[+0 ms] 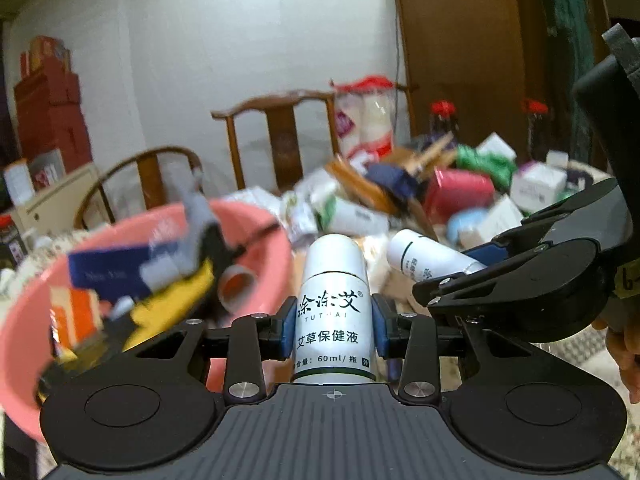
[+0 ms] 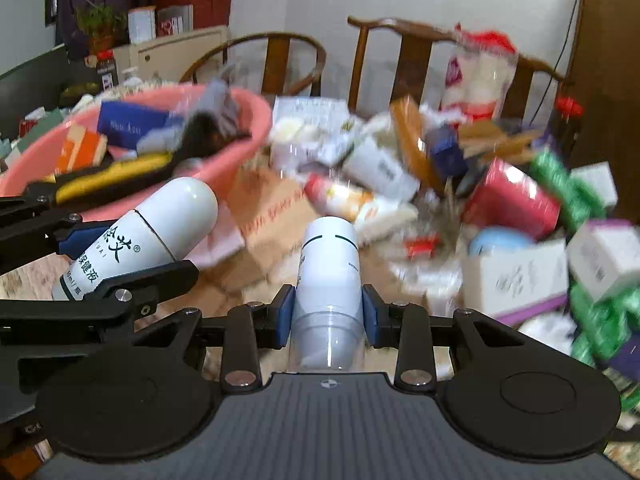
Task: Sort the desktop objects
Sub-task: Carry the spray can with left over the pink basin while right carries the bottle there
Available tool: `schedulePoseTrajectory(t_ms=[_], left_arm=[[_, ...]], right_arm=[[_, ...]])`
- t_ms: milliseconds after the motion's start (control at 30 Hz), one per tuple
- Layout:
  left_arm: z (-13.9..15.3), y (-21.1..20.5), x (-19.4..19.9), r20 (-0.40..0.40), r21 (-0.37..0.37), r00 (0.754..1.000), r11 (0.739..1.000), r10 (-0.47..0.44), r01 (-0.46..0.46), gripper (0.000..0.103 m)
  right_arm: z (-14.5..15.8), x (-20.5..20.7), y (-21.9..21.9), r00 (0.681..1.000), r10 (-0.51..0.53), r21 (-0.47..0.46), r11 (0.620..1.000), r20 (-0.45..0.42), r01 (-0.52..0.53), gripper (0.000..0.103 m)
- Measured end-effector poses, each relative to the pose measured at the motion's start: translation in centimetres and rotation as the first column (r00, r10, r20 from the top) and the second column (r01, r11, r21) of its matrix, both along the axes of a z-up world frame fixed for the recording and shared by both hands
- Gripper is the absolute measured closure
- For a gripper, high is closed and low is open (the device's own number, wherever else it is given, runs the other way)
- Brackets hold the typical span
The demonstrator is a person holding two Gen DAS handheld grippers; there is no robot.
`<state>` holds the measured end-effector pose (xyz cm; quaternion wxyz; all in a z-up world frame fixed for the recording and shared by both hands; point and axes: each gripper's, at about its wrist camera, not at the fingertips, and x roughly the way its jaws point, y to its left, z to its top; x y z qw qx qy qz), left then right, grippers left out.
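Across the cluttered table [image 2: 280,216], backed by wooden chairs [image 1: 280,136] and a white wall, the left gripper [image 1: 334,330] and right gripper [image 2: 329,316] each pinch a white bottle [image 1: 332,300] [image 2: 330,264], pink basin [image 1: 24,320] crowding lower left.

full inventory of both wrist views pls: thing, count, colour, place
White cylindrical bottles with black print: 2, white; one in the left gripper, one in the right gripper.
Round plastic basin: 1, pink; left side of the table, holding boxes, a yellow item and dark items.
Loose pile of boxes and packets: many, mixed colours, blurred; middle and right of the table.
Pink box: 1; right part of the pile.
Wooden chairs: 2, brown; behind the table.
Red cartons: a stack, red; by the far wall.
Left gripper: 1, black with blue pads; shut on its bottle.
Right gripper: 1, same build; shut on its bottle.
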<state>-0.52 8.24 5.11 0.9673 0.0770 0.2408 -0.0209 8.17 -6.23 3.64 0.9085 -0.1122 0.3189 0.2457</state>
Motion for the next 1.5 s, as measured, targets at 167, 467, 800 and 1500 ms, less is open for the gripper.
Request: schedulePoseTrajectory(t_ms=[167, 467, 800, 1500], left_arm=[[3.0, 2.6, -0.1, 0.062, -0.004, 0.996, 0.998, 0.066, -0.065, 0.066], [5.7, 11.0, -0.1, 0.093, -0.023, 0.964, 0.969, 0.248, -0.247, 0.066], [3.9, 19.7, 1.2, -0.02, -0.04, 0.918, 0.917, 0.396, -0.396, 0.065], [3.1, 17.1, -2.0, 0.083, -0.019, 0.89, 0.893, 0.449, -0.449, 0.001]], right_arm=[[3.8, 0.0, 2.3, 0.997, 0.031, 0.015, 0.999, 0.072, -0.032, 0.064], [7.7, 0.9, 11.3, 0.978, 0.169, 0.063, 0.982, 0.125, -0.177, 0.064], [6.2, 3.5, 21.5, 0.947, 0.319, 0.068, 0.945, 0.043, -0.321, 0.064], [4.8, 2.8, 16.5, 0.984, 0.151, 0.0, 0.988, 0.098, -0.151, 0.001]])
